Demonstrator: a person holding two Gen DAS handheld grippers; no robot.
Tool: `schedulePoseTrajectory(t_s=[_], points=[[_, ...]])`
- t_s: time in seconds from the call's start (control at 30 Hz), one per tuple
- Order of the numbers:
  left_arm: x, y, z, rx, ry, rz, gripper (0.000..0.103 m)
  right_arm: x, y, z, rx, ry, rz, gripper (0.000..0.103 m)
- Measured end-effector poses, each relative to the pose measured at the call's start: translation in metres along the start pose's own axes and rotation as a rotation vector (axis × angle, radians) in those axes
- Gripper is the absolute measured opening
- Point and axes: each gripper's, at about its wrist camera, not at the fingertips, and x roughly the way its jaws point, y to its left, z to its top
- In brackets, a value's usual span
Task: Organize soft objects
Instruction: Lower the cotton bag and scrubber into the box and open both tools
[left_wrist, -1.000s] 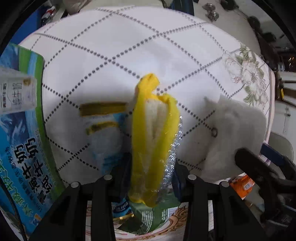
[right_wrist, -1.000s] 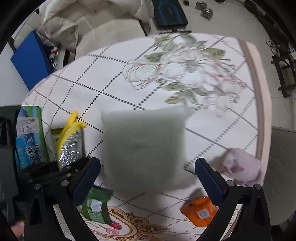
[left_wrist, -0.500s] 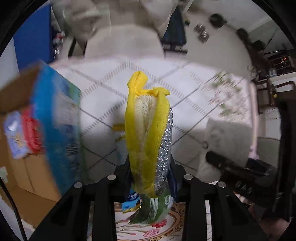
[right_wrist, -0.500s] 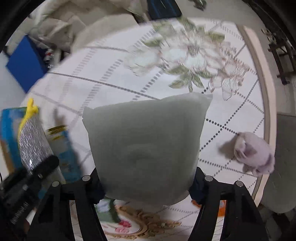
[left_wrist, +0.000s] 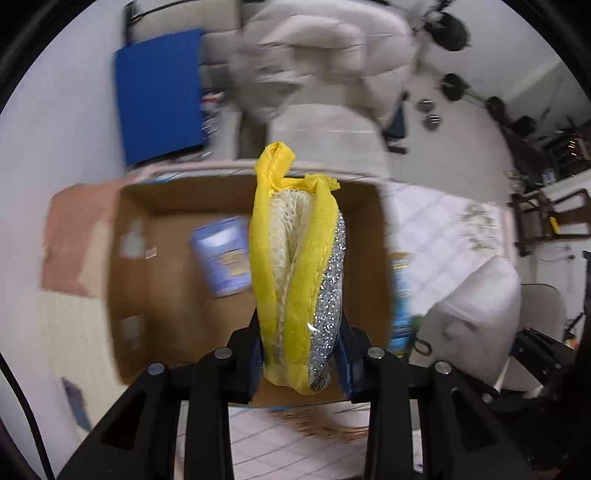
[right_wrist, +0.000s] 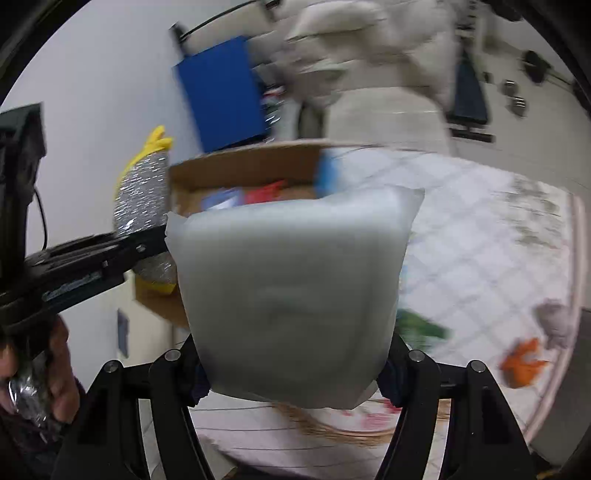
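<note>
A sponge and a pillow are held up by a cardboard box, one in each gripper

The yellow sponge (left_wrist: 295, 266), with its mesh middle and glittery silver side, is clamped upright between the jaws of the left gripper (left_wrist: 301, 363), above the open cardboard box (left_wrist: 155, 280); a blue packet (left_wrist: 221, 256) is seen lying inside the box. The white pillow (right_wrist: 291, 291) is clamped between the jaws of the right gripper (right_wrist: 291, 373), just beside the box and over the quilted bed cover (right_wrist: 480, 236). On that cover, well apart from the pillow, an orange item (right_wrist: 522, 362) and a small pinkish soft thing (right_wrist: 556, 323) are seen, both blurred
</note>
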Motion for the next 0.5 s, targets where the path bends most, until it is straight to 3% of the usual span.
schedulePoseTrajectory(t_s=[0.2,0.3,0.5], points=[[0.056,0.073,-0.002,-0.07,0.173,-0.066,0.03,0.085,0.071,0.019,0.001,0.081,-0.01,0.072],[0.092,0.085,-0.004,-0.072,0.256,-0.099,0.03,0.13,0.086,0.025,0.02,0.131,-0.042,0.072],[0.144,0.083,-0.012,-0.054,0.372,-0.139,0.03,0.19,0.079,0.017,0.037,0.21,-0.097,0.072]])
